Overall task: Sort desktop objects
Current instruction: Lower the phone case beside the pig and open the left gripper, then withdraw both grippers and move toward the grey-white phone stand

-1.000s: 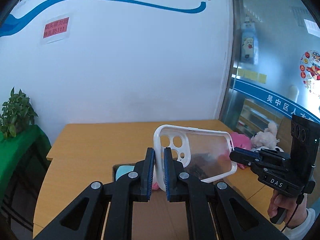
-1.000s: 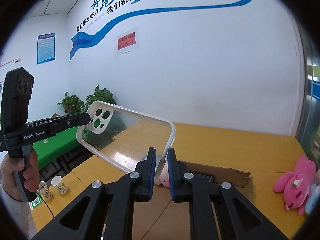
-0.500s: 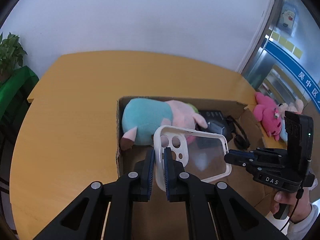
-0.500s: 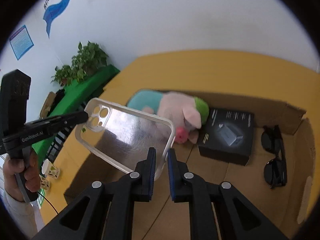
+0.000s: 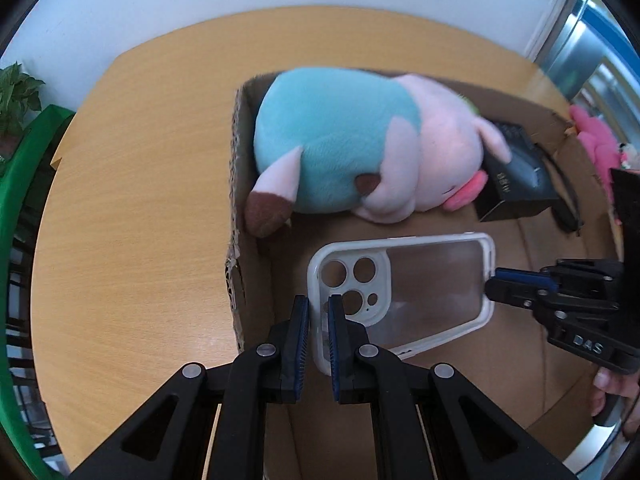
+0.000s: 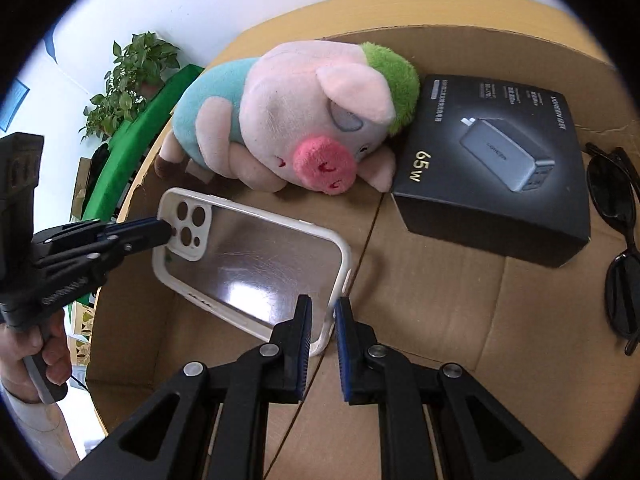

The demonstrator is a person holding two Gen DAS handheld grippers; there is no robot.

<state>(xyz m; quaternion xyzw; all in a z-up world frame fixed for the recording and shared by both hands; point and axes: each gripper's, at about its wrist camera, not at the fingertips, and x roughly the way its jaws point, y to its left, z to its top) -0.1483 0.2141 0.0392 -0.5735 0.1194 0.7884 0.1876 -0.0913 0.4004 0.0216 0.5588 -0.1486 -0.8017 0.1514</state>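
Note:
A clear phone case with a white rim (image 5: 420, 284) (image 6: 256, 264) is held low inside an open cardboard box (image 5: 240, 288) (image 6: 432, 320). My left gripper (image 5: 318, 316) (image 6: 166, 234) is shut on its camera-hole end. My right gripper (image 6: 323, 320) (image 5: 490, 286) is shut on the opposite end. Both hold it roughly flat, just above the box floor. In the box lie a pink and teal plush pig (image 5: 360, 148) (image 6: 288, 120), a black charger box (image 6: 492, 156) (image 5: 516, 176) and black sunglasses (image 6: 618, 240).
The box stands on an orange wooden table (image 5: 132, 208). A pink plush toy (image 5: 592, 140) lies beyond the box's right wall. A green stand with plants (image 6: 132, 92) is left of the table.
Both grippers have lowered the phone case from above the table down into the box, and both views have tilted down toward the box floor.

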